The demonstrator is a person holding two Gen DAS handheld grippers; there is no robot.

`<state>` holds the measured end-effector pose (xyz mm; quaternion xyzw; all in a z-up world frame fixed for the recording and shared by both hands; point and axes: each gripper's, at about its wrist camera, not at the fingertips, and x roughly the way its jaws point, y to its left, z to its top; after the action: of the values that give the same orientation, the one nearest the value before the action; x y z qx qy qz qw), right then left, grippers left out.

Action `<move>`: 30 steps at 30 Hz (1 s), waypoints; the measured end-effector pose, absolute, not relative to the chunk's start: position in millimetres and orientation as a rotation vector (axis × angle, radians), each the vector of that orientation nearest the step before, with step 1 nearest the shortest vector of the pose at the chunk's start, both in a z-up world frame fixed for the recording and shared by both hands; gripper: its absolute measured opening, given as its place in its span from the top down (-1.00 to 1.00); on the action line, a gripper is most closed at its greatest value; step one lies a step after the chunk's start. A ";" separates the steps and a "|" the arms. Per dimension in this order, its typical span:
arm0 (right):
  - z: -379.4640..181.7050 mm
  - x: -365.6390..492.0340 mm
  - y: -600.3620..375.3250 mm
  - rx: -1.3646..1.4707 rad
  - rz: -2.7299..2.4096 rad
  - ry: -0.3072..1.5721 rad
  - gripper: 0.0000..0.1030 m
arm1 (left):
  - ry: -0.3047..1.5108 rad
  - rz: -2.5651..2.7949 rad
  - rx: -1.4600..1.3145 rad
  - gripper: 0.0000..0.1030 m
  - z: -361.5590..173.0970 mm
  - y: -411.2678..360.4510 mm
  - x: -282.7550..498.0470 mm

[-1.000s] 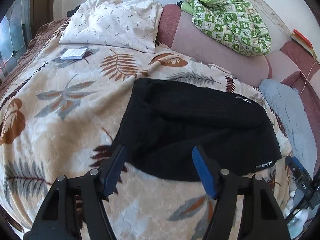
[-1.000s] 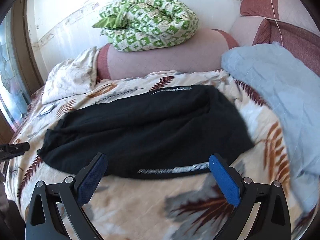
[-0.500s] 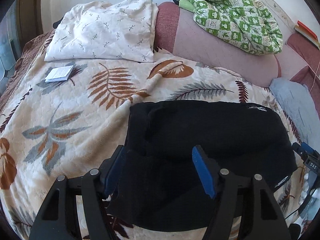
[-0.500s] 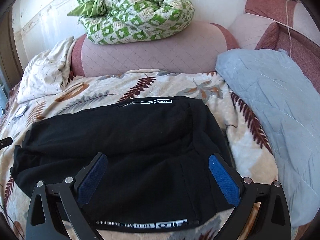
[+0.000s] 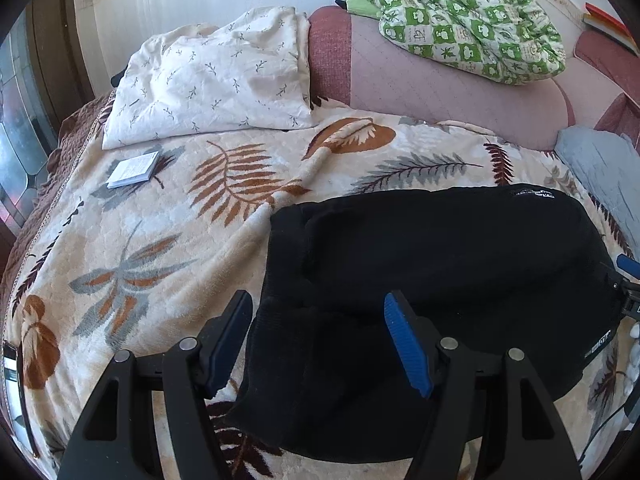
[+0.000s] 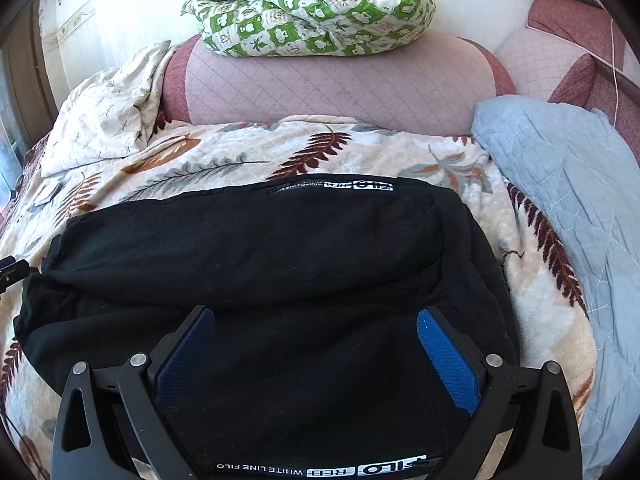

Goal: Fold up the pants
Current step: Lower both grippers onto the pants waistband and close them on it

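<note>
Black pants (image 5: 432, 264) lie folded in a wide bundle on the leaf-patterned bed blanket (image 5: 160, 240); they also show in the right wrist view (image 6: 280, 264), with white lettering on a near and a far edge. My left gripper (image 5: 318, 312) is open and empty, over the bundle's left end. My right gripper (image 6: 316, 328) is open and empty, over the near right part of the pants. The right gripper's tip (image 5: 628, 280) shows at the left wrist view's right edge.
A white pillow (image 5: 208, 80) and a small booklet (image 5: 134, 168) lie at the far left. A green checked quilt (image 6: 312, 4) rests on the pink headboard cushion (image 6: 340, 84). A light blue blanket (image 6: 568, 208) lies to the right.
Both grippers have moved forward over the pants, which now fill the lower part of both views. Both stayed open and empty.
</note>
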<state>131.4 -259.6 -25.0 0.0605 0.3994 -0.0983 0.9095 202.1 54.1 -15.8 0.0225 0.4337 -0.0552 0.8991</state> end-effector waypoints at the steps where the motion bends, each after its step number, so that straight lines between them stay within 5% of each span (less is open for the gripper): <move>1: -23.8 130.9 -260.3 0.123 -0.204 0.823 -0.99 | 0.897 -0.116 0.048 -0.32 -14.8 53.6 201.5; 14: -20.2 135.6 -283.2 0.108 -0.245 0.826 -0.99 | 0.909 -0.111 0.057 -0.33 -10.8 56.3 214.9; 30: -32.8 259.1 -375.7 0.153 -0.276 0.958 -0.99 | 1.141 -0.161 -0.178 -0.33 -70.2 108.1 343.3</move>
<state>259.1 -375.7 -32.8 0.0731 0.4589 -0.1322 0.8756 343.3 108.1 -70.2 -0.0839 0.5388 -0.0762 0.8348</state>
